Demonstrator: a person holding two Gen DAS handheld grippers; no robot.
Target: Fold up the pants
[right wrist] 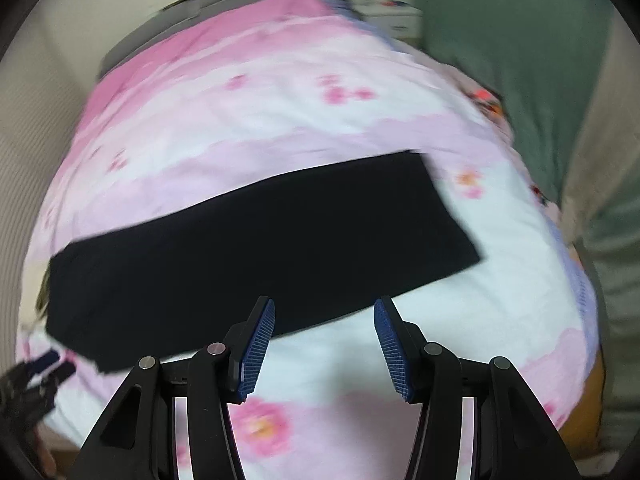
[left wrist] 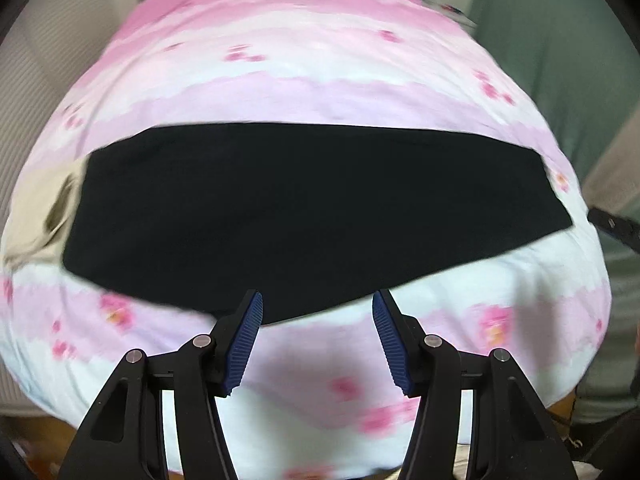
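Black pants (left wrist: 312,216) lie flat as a long folded strip across a bed with a pink and white flowered cover (left wrist: 304,60). They also show in the right wrist view (right wrist: 260,248), running from lower left to upper right. My left gripper (left wrist: 318,304) is open and empty, above the near edge of the pants. My right gripper (right wrist: 324,312) is open and empty, also over the near edge. The left gripper shows at the lower left of the right wrist view (right wrist: 32,376).
A beige cloth (left wrist: 40,216) lies at the left end of the pants. A green curtain (left wrist: 560,60) hangs on the right. A ribbed wall (left wrist: 36,80) runs along the left of the bed. The wooden floor (right wrist: 584,420) shows beside the bed.
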